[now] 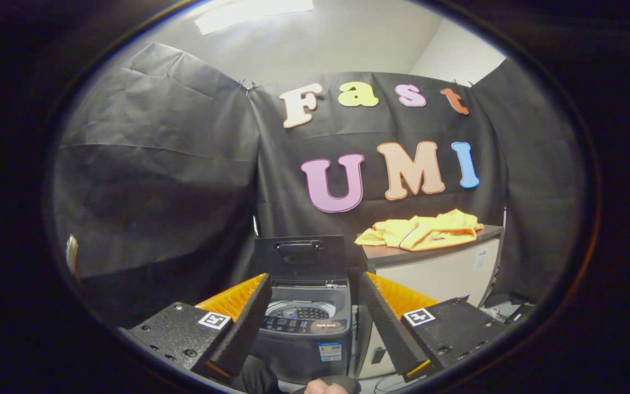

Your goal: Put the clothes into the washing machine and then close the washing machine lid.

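Gripper [315,323] spread, washing machine [303,323] between fingers, drum partly hidden

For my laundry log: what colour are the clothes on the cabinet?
Bright yellow-orange clothes, clearest in the gripper view, on the cabinet beyond the open gripper.

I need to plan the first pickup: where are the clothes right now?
The yellow clothes lie heaped on the cabinet top, beyond the open tool and right of the washing machine, whose lid stands open.
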A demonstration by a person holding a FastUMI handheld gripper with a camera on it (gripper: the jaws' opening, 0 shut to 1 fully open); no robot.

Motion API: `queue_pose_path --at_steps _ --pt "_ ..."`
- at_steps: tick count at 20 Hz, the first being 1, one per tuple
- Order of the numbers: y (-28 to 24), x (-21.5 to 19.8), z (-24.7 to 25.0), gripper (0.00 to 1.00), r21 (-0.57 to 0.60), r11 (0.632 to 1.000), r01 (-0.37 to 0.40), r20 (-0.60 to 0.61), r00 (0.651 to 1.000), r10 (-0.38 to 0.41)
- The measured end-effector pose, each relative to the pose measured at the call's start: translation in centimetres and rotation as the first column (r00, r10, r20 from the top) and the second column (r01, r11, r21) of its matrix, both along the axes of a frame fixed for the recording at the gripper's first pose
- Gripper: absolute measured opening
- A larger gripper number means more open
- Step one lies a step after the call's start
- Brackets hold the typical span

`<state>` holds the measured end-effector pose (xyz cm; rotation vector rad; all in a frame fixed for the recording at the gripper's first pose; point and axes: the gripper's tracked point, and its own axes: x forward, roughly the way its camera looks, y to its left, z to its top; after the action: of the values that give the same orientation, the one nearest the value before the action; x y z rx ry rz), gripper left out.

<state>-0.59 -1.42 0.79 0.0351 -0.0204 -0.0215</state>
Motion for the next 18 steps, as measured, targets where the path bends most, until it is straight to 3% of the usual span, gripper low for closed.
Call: queue_pose_path --at_steps 18 --pt "0.55 0.19 -0.39 0.99 -0.004 1.0 -0.005 -0.016 1.0 0.005"
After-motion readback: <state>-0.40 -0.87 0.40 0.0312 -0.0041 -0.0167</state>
